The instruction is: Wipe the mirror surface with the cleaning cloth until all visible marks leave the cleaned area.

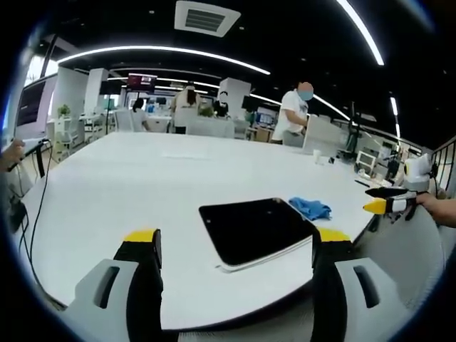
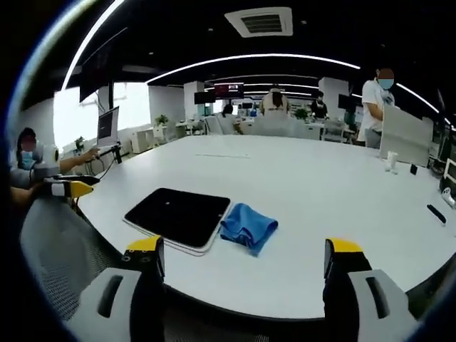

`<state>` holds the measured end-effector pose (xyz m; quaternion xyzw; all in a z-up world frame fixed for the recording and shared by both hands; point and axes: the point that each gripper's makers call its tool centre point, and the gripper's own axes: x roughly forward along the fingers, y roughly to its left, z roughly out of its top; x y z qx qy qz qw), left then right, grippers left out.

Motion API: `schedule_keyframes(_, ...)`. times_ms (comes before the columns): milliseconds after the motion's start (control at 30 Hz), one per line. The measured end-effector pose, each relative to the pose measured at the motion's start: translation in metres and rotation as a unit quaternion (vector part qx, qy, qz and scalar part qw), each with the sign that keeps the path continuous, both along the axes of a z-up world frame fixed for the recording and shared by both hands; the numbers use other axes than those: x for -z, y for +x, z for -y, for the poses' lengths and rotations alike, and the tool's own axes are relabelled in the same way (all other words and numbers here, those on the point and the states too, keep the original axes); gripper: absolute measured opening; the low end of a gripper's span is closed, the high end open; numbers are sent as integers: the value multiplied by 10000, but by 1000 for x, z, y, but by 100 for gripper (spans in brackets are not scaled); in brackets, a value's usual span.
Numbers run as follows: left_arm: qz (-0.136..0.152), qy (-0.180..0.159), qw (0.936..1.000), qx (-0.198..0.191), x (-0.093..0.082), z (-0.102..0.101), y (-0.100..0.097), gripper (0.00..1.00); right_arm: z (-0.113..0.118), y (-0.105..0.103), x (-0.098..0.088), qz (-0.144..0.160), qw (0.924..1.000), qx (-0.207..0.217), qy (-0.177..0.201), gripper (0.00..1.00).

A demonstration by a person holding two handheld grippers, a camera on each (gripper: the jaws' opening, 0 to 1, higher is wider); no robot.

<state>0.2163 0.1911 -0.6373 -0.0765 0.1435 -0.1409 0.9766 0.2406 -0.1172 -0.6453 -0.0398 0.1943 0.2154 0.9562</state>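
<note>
- Table point(image 1: 107, 185): large, white, rounded edge; bears the mirror and the cloth near its front edge, with a few small items far off toward the back and side.
- Mirror point(image 1: 253, 229): flat, dark, rectangular panel with rounded corners and a pale rim, lying face up on the table. In the left gripper view it sits between that gripper's two jaws, just past them. In the right gripper view point(image 2: 178, 216) it lies left of centre.
- Cleaning cloth point(image 2: 248, 226): blue, crumpled in a heap, touching or just beside one short edge of the mirror; in the left gripper view point(image 1: 310, 208) it lies beyond the mirror's far right corner.
- Left gripper point(image 1: 235, 246): black jaws with yellow tips, set wide apart, holding nothing, above the table's near edge. It also shows at the left edge of the right gripper view point(image 2: 68, 188), yellow tip pointing toward the table.
- Right gripper point(image 2: 246, 255): jaws wide apart, empty, short of the cloth. It shows at the right of the left gripper view point(image 1: 385, 205), held by a hand point(image 1: 436, 208), off the table's edge.
- Surroundings: open office with ceiling light strips point(image 2: 242, 58); people stand and sit at desks well beyond the table.
</note>
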Motion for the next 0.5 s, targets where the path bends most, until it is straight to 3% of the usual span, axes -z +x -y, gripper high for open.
schedule_keyframes(67, 17, 10, 10000, 4, -1, 0, 0, 85, -1, -2, 6, -107, 9999, -97, -92, 90)
schedule_keyframes(500, -74, 44, 10000, 14, 3, 1, 0, 86, 0, -1, 7, 4, 9994, -219, -256, 91)
